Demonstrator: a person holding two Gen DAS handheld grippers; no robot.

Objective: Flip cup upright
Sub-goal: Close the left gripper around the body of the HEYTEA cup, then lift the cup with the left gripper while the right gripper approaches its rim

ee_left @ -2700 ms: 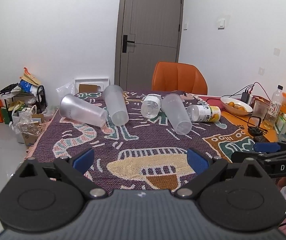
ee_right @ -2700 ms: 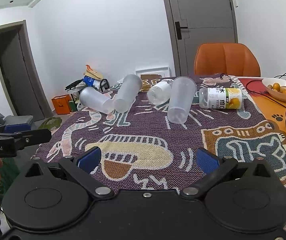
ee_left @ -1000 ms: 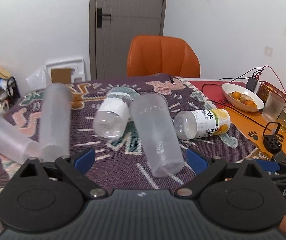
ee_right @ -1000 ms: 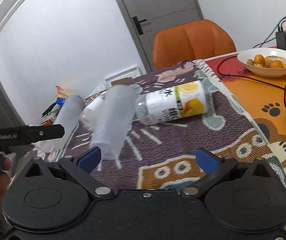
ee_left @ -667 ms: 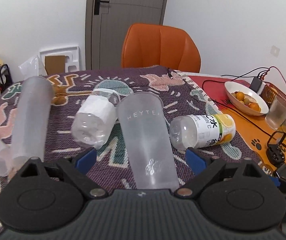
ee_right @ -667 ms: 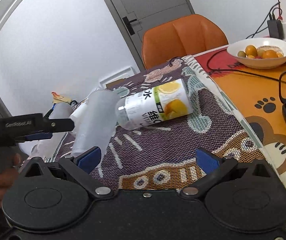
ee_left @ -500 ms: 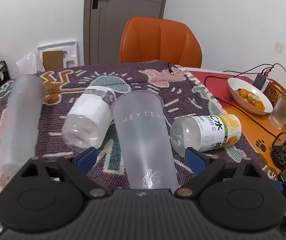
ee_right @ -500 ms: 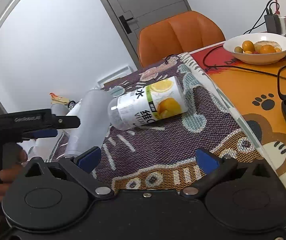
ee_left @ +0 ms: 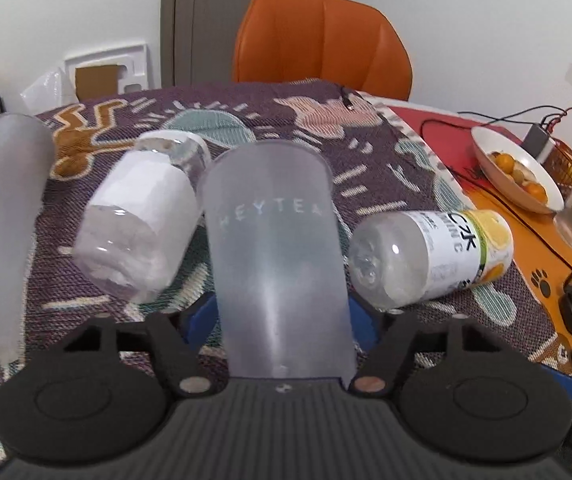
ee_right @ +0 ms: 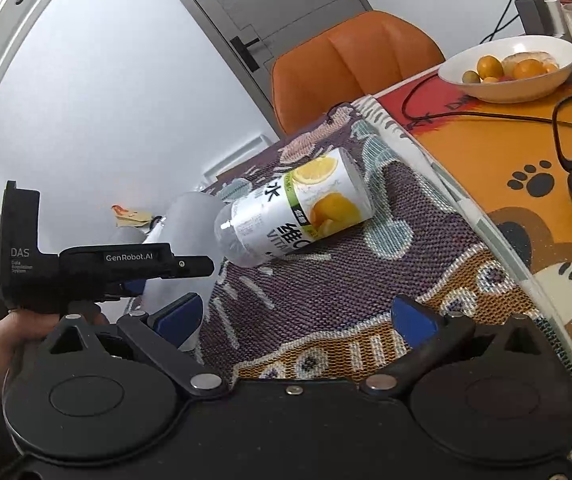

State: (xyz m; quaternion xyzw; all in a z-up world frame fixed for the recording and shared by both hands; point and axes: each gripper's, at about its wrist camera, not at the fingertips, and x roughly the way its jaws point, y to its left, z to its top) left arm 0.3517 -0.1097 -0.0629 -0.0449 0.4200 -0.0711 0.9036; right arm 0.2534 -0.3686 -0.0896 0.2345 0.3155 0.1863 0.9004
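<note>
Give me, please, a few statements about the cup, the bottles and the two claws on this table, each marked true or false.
1. The HEYTEA cup lies on its side between the left claw fingers. True.
2. The right claw grips the lemon-label bottle. False: it is open, holding nothing.
3. The white-label bottle stands upright. False: it lies on its side.
4. The fruit bowl sits on the orange mat, off the woven cloth. True.

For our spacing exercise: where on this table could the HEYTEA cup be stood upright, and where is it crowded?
Free: the woven cloth between the lemon bottle and the orange mat. Crowded: beside the HEYTEA cup, with the white-label bottle left, lemon bottle right.
</note>
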